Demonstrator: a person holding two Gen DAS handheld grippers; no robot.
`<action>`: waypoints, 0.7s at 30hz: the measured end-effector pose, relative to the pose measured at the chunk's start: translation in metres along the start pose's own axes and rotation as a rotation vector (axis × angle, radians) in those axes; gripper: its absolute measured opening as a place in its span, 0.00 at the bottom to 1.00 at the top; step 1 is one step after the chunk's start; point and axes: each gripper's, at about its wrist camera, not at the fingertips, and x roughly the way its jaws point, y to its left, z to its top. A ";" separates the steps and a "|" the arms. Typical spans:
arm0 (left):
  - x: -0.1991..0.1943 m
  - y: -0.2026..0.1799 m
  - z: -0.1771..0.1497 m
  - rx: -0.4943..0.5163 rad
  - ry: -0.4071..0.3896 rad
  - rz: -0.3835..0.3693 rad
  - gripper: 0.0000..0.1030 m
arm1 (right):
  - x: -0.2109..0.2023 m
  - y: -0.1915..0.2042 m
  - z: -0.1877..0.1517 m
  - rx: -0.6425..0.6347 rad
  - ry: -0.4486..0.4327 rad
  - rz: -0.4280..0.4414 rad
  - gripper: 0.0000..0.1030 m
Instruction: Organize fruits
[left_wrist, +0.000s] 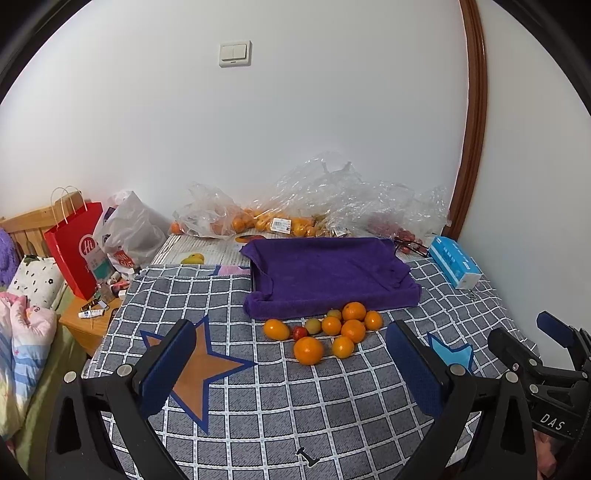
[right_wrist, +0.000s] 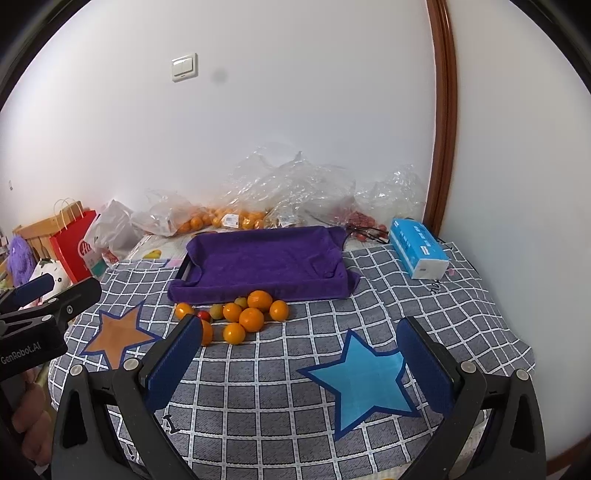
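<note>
Seven oranges (left_wrist: 308, 350), two small greenish-yellow fruits (left_wrist: 313, 326) and one small red fruit (left_wrist: 300, 332) are lying in a loose cluster on the checked cloth (left_wrist: 280, 406), just in front of a tray draped in a purple towel (left_wrist: 328, 275). Both grippers are hovering above the cloth's near part, well apart from the fruit: the left gripper (left_wrist: 291, 369) is standing wide open and holding nothing, and the right gripper (right_wrist: 299, 363) is standing equally wide and empty over the blue star (right_wrist: 364, 380). Behind the tray, clear plastic bags (left_wrist: 332, 195) are holding more oranges, and one blue tissue pack (left_wrist: 455, 261) is lying to the right.
</note>
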 end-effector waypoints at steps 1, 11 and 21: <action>0.000 0.000 0.000 0.000 -0.002 -0.001 1.00 | 0.000 0.000 0.000 -0.002 -0.001 -0.001 1.00; -0.002 0.004 -0.001 -0.008 -0.005 0.001 1.00 | 0.000 0.008 -0.001 -0.014 -0.010 0.009 1.00; -0.002 0.005 -0.001 -0.017 -0.009 0.000 1.00 | 0.001 0.006 -0.002 -0.003 -0.016 0.009 1.00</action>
